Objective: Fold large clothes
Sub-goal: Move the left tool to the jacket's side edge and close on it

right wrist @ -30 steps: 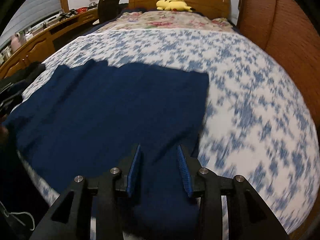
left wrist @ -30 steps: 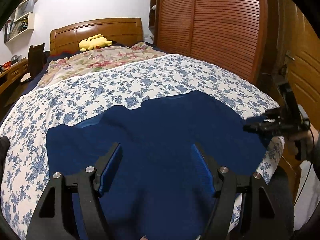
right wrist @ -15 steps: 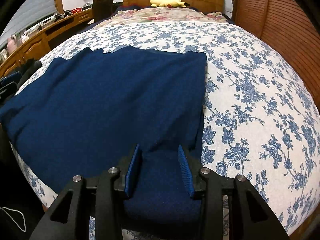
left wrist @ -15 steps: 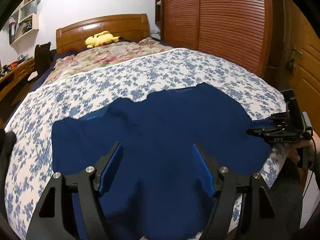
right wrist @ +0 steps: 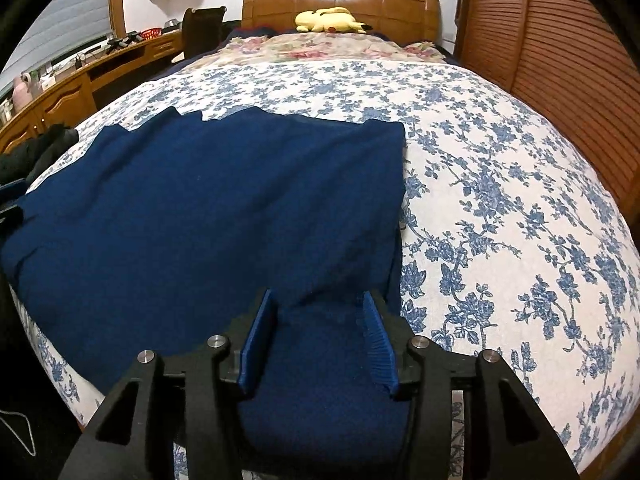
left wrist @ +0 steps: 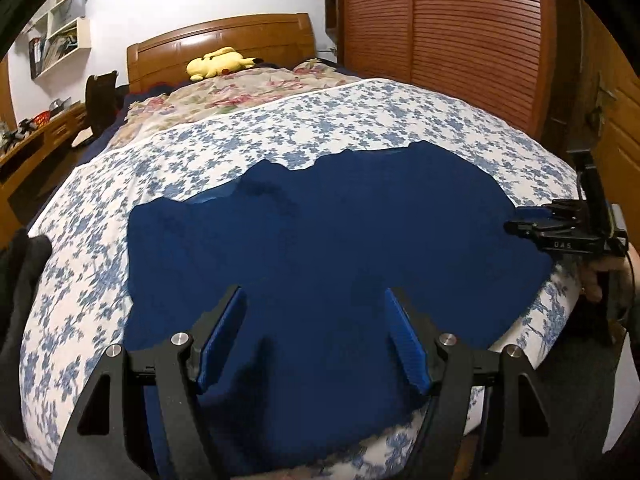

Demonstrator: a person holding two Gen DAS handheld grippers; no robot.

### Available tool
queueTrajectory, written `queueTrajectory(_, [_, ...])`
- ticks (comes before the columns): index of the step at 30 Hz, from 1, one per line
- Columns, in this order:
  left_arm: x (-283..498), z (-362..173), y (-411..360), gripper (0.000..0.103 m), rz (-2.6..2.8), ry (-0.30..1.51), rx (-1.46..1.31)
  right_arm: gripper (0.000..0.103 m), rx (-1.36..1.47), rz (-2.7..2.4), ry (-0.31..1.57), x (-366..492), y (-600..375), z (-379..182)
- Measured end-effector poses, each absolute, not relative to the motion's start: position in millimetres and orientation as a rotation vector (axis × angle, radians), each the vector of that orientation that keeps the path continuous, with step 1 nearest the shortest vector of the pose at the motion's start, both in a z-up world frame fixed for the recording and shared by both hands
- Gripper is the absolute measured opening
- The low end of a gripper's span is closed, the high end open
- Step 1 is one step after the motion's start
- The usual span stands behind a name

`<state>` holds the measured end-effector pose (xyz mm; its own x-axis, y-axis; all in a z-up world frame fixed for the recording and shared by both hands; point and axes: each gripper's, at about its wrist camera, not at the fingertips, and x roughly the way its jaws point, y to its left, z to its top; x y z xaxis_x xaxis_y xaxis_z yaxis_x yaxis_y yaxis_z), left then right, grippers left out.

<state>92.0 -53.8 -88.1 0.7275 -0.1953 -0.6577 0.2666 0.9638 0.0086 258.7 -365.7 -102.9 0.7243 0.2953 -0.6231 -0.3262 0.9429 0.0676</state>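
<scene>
A large dark blue garment (left wrist: 328,240) lies spread flat on the near end of the bed, also in the right wrist view (right wrist: 208,208). My left gripper (left wrist: 314,332) is open, its blue pads wide apart just above the garment's near edge. My right gripper (right wrist: 316,336) is open, with a strip of the garment's near right corner lying between its pads. The right gripper also shows in the left wrist view (left wrist: 524,224), low at the garment's right edge.
The bed has a blue floral sheet (right wrist: 500,184) and a wooden headboard (right wrist: 340,4) with a yellow plush toy (right wrist: 330,20). A slatted wooden wardrobe (left wrist: 460,40) stands on the right. A wooden desk (right wrist: 60,88) and dark clothes (right wrist: 36,156) lie left.
Both cameras have pulled back and risen slightly. The right gripper's jaws have opened a little wider over the garment corner. The garment lies as before.
</scene>
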Motion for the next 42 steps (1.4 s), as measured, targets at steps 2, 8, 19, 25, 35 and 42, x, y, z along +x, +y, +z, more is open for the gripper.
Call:
queueTrajectory(2, [86,-85,-46,0.072,-0.240,0.712,0.105,0.052,-0.027,0.347,0.682,260,-368,-104])
queueTrajectory(8, [66,-80,-13,0.072,-0.185,0.715,0.072,0.055,-0.024,0.327,0.676,260,-366,-105])
queueTrajectory(19, [51,-93,59,0.072,-0.081,0.758,-0.039,0.060,0.001,0.300,0.673,262,-368,-107])
queueTrajectory(25, [53,-108,73,0.072,-0.079,0.774,-0.102,0.063,0.026,0.295,0.664,262,-371,-110])
queueTrajectory(35, [38,-121,79,0.070,-0.076,0.774,-0.162,0.064,0.014,0.298,0.642,261,-373,-113])
queueTrajectory(42, [32,-121,71,0.047,-0.113,0.784,-0.167,0.064,0.010,0.294,0.626,258,-374,-115])
